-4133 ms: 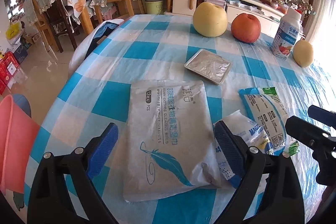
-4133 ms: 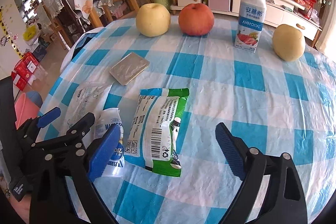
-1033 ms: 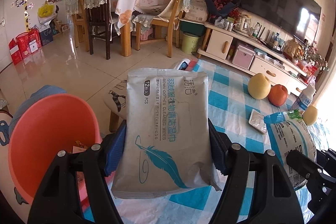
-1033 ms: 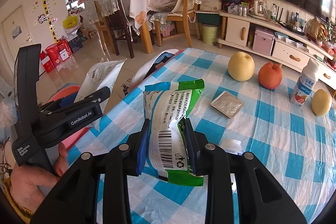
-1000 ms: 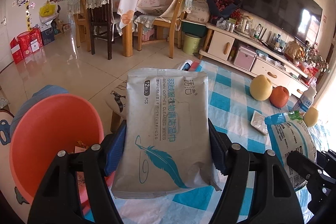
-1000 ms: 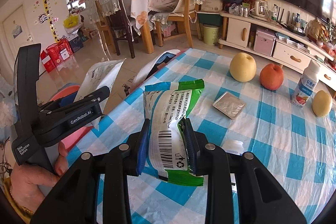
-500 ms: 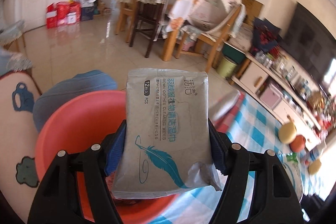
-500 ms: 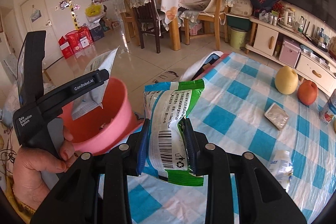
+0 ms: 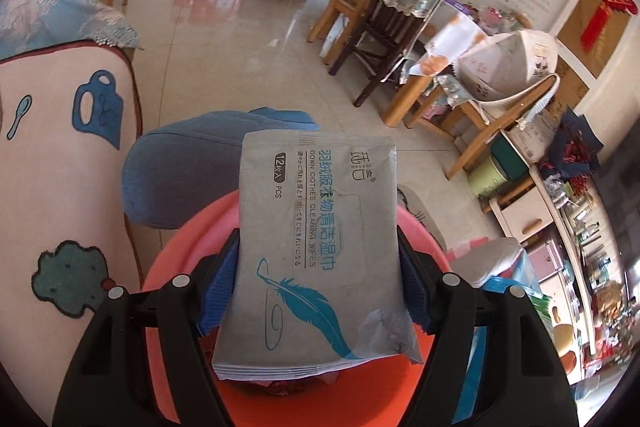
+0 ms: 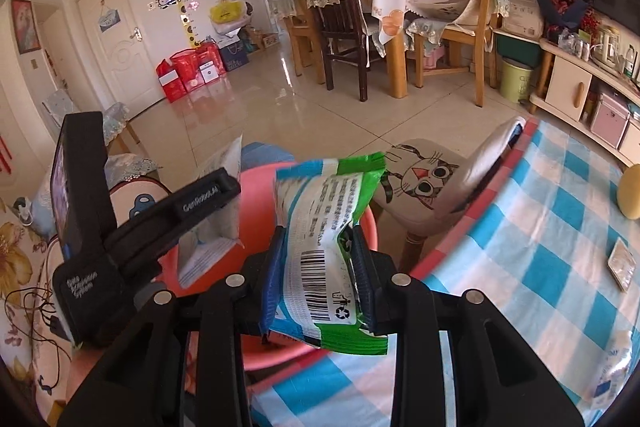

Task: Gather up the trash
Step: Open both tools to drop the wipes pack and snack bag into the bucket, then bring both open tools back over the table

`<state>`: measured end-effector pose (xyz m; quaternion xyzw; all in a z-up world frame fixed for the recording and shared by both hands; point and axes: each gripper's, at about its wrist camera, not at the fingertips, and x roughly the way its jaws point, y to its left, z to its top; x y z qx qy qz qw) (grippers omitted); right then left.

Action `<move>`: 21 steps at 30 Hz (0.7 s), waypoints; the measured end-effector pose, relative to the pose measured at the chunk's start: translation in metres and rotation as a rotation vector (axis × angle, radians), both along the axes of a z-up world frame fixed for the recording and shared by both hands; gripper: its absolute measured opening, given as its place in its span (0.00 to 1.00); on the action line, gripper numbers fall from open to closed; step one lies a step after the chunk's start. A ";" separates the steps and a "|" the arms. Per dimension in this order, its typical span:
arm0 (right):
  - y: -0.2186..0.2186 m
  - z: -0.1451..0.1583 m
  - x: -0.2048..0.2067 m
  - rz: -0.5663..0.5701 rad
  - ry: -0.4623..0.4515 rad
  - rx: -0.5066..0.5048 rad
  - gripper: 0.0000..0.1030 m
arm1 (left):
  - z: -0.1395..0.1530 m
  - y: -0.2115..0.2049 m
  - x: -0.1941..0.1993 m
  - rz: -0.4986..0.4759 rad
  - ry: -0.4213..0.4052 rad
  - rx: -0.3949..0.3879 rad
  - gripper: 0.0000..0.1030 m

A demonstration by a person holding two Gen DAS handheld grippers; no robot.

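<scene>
The step in hand looks like the drop: both pieces of trash are up off the table and over the bin.

In the left wrist view, the left gripper (image 9: 316, 281) has its jaws clamped on the sides of the grey wipes pack (image 9: 316, 247), which fills the middle of the frame. The pink bin (image 9: 172, 267) sits right under it, at the bottom middle, with some bits already inside.

In the right wrist view, the right gripper (image 10: 316, 281) has its jaws squeezed tight on the green and white bag (image 10: 328, 255), at the middle of the frame. The bin's rim shows just behind and below the bag. The checked table (image 10: 540, 227) is at the lower right.

Next, I think each pair of jaws needs to open wide so the trash falls in. The bag hangs near the bin's edge by the table, so it may need to go a bit further over first.

A second ago the wipes pack had the table behind it and the bin was off at the lower left. Now the bin is under the pack. The bag was over the table then; now it is by the bin.
</scene>
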<state>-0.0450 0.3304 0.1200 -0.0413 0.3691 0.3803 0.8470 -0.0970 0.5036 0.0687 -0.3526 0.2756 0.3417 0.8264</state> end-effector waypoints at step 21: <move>-0.104 0.004 -0.017 -0.217 -0.053 -0.128 0.88 | 0.039 -0.096 0.032 -0.191 0.093 0.437 0.94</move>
